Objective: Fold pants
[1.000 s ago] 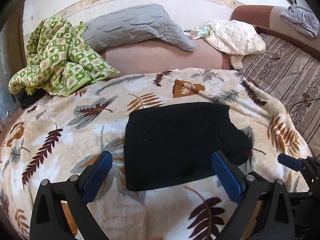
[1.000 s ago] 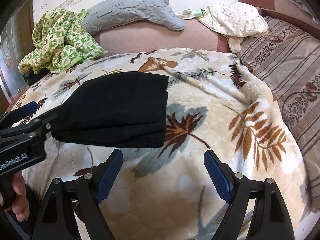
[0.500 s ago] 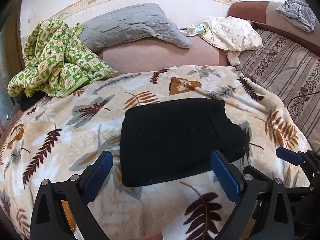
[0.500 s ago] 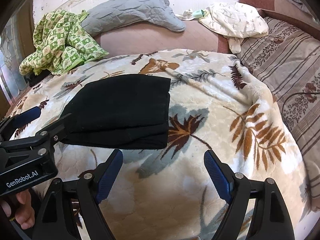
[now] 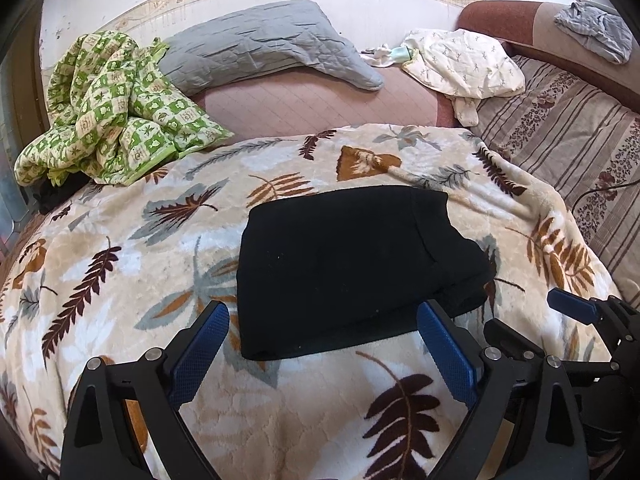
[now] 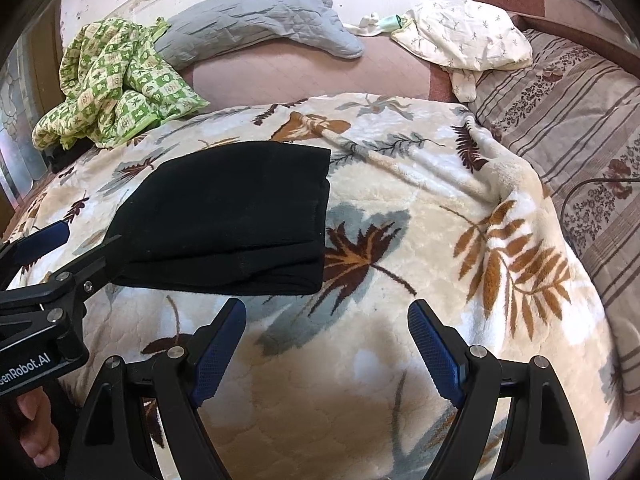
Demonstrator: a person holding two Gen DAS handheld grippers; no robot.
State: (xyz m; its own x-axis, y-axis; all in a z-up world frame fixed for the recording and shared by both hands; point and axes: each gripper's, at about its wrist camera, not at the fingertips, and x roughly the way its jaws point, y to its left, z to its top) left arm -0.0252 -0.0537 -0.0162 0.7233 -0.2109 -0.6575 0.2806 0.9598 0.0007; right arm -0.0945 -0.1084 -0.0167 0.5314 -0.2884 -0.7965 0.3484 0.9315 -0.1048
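Observation:
The black pants [image 5: 348,268] lie folded into a compact rectangle on the leaf-print blanket [image 5: 120,280]. In the right wrist view the pants [image 6: 232,220] sit left of centre. My left gripper [image 5: 324,344] is open and empty, just in front of the pants' near edge. My right gripper [image 6: 326,340] is open and empty, over bare blanket [image 6: 440,240] to the right of the pants. The right gripper also shows at the right edge of the left wrist view [image 5: 576,312], and the left gripper at the left edge of the right wrist view [image 6: 40,248].
A green checked quilt [image 5: 108,108] lies bunched at the far left. A grey pillow [image 5: 264,48] and a cream cloth [image 5: 464,60] lie at the back. A striped brown cover [image 5: 572,152] runs along the right, with a dark cable [image 5: 600,196] on it.
Both grippers have drawn back a little from the pants toward the near edge of the bed. The pants have not moved.

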